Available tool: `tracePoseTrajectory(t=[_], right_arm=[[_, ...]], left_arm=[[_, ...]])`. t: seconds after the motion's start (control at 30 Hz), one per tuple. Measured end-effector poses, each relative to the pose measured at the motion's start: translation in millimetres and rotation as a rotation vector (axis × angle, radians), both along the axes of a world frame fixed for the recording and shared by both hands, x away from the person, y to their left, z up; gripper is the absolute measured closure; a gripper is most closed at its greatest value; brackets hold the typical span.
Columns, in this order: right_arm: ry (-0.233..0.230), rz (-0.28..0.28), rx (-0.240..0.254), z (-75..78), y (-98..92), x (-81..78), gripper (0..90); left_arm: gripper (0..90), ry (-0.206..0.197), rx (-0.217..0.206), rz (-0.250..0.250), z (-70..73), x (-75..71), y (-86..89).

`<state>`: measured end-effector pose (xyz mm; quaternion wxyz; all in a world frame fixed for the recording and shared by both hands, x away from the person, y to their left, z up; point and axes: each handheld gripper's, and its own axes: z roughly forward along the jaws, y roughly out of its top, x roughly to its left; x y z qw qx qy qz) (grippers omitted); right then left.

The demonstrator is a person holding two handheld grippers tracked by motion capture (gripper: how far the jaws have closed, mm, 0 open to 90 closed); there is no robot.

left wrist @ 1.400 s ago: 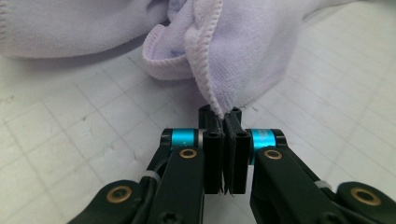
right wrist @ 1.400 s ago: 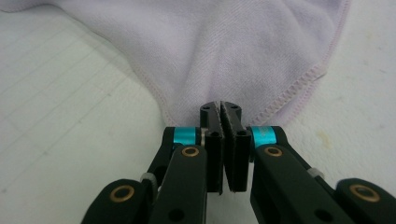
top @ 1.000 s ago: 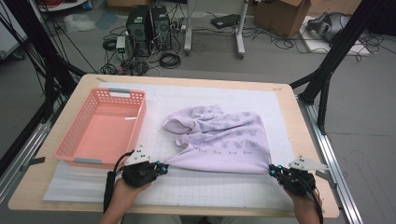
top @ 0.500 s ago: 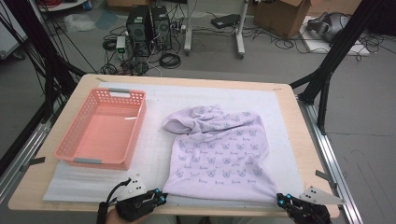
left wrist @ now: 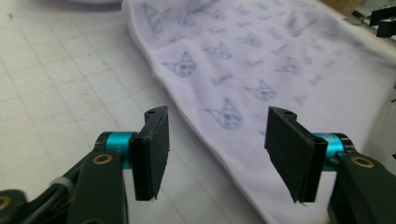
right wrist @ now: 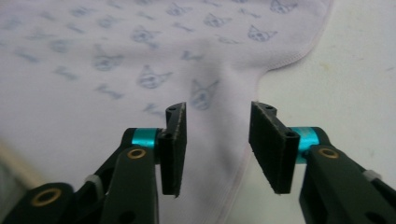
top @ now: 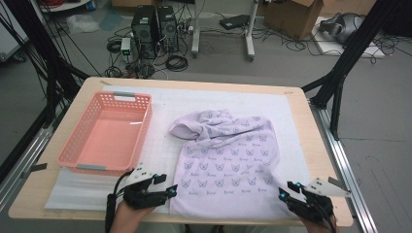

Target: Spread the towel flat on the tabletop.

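White matting covers the wooden surface [top: 311, 145], and beyond it, at the top of the frame, computer towers [top: 155, 22] and loose cables sit on a grey floor. A pink basket [top: 77, 145] stands at the left of the frame. Just right of it a lilac cloth [top: 228, 165] printed with small cat faces lies spread out, bunched at its upper end. At the lower left the left tongs [top: 171, 190] sit at the cloth's near corner, jaws just opened and standing apart over its edge, gripping nothing. At the lower right the right tongs [top: 283, 190] have also just opened, with the cloth's hem lying loose between the jaws.
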<state>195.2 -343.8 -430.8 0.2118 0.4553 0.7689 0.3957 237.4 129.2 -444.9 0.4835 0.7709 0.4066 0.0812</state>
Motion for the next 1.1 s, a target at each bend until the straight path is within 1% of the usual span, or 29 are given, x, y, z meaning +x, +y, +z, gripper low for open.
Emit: tracePoseTrajectory(t=[0.07, 0.13, 0.17, 0.2, 0.23, 0.27, 0.3, 0.33, 0.37, 0.4, 0.43, 0.47, 0.5, 0.53, 0.57, 0.6, 0.63, 0.7, 0.73, 0.77, 0.8, 0.83, 0.87, 0.9, 0.97, 1.0, 1.03, 1.1], right_arm=[[0.013, -0.016, 0.005, -2.2, 0.9, 15.7, 53.1], [0.009, -0.032, 0.007, -2.5, -1.0, 31.0, 52.9], [0.007, -0.039, 0.007, -2.7, -2.3, 38.5, 53.4], [0.015, -0.050, 0.014, -3.1, -2.9, 45.1, 55.4], [0.026, -0.050, 0.020, -4.0, -3.2, 51.4, 57.3], [0.038, -0.039, 0.030, -5.4, -2.8, 57.5, 58.7], [0.056, -0.025, 0.037, -6.9, -1.0, 62.3, 59.6], [0.063, -0.014, 0.025, -9.0, 2.3, 66.7, 59.6], [0.076, -0.005, 0.018, -11.5, 6.3, 70.0, 59.2], [0.082, -0.001, 0.010, -13.7, 9.3, 72.4, 58.1], [0.095, 0.003, -0.005, -18.1, 14.7, 75.1, 56.6], [0.075, -0.018, -0.004, -19.3, 18.2, 73.4, 57.2], [0.063, -0.025, -0.009, -20.3, 19.7, 72.7, 58.2], [0.056, -0.022, -0.017, -20.3, 20.5, 70.9, 62.3], [0.056, -0.009, -0.011, -20.3, 20.9, 68.9, 73.1], [0.062, 0.013, -0.003, -20.3, 21.3, 66.4, 81.9], [0.068, 0.030, 0.001, -20.0, 22.1, 63.6, 84.7], [0.071, 0.060, 0.001, -19.6, 21.8, 58.6, 85.8], [0.081, 0.076, 0.014, -19.5, 20.2, 56.0, 86.0], [0.082, 0.096, 0.028, -20.1, 18.0, 53.3, 86.2], [0.088, 0.102, 0.037, -20.2, 16.0, 49.8, 86.2], [0.091, 0.102, 0.035, -19.8, 14.3, 45.9, 86.3], [0.094, 0.099, 0.033, -19.3, 13.1, 41.3, 86.2], [0.098, 0.101, 0.028, -18.4, 11.6, 36.7, 86.3], [0.102, 0.107, 0.011, -16.3, 9.1, 26.8, 86.6], [0.096, 0.108, 0.000, -15.2, 7.7, 21.5, 86.6], [0.086, 0.107, -0.012, -14.1, 6.4, 16.9, 86.7], [0.087, 0.092, -0.017, -11.8, 4.6, 10.8, 86.7]], left_arm=[[39.9, 0.019, 0.017, -0.001, -3.5, 15.7, -8.1], [40.0, 0.020, 0.052, 0.010, -5.1, 29.7, -15.8], [40.0, 0.026, 0.059, 0.020, -5.9, 36.2, -18.8], [40.0, 0.034, 0.058, 0.028, -6.9, 42.3, -21.5], [40.6, 0.033, 0.049, 0.032, -6.9, 46.9, -23.8], [41.5, 0.041, 0.047, 0.030, -6.9, 51.1, -26.5], [41.5, 0.040, 0.046, 0.026, -6.9, 53.7, -29.8], [44.0, 0.029, 0.062, 0.019, -6.9, 54.4, -34.1], [51.2, 0.002, 0.092, 0.017, -7.4, 53.4, -37.9], [58.9, -0.035, 0.157, 0.035, -6.7, 50.4, -42.4], [70.3, -0.054, 0.178, 0.022, -6.2, 49.9, -42.5], [86.7, -0.036, 0.170, 0.014, -5.6, 50.4, -40.5], [86.6, -0.029, 0.171, 0.022, -4.9, 49.3, -38.0], [86.9, -0.032, 0.178, 0.026, -4.6, 46.5, -34.6], [87.0, -0.023, 0.165, 0.033, -4.6, 43.0, -30.1], [87.0, -0.017, 0.154, 0.033, -5.0, 38.9, -25.0], [87.1, -0.016, 0.147, 0.033, -5.4, 34.4, -20.5], [87.1, -0.024, 0.137, 0.033, -5.3, 24.6, -12.2], [87.1, -0.034, 0.136, 0.027, -5.3, 19.1, -8.6], [87.1, -0.041, 0.132, 0.021, -5.5, 14.0, -5.1], [87.1, -0.041, 0.126, 0.021, -6.0, 9.4, -1.7], [87.0, -0.036, 0.119, 0.022, -6.1, 6.3, 1.9], [87.0, -0.024, 0.104, 0.024, -5.5, 4.1, 5.0], [87.0, -0.020, 0.089, 0.027, -4.3, 1.9, 7.5], [87.0, -0.020, 0.077, 0.016, -1.5, -3.6, 11.2], [86.9, -0.018, 0.069, 0.008, -1.0, -6.5, 12.4], [86.8, -0.017, 0.064, 0.009, -1.1, -8.9, 12.5], [85.7, -0.016, 0.060, 0.016, -1.6, -10.1, 10.5]])
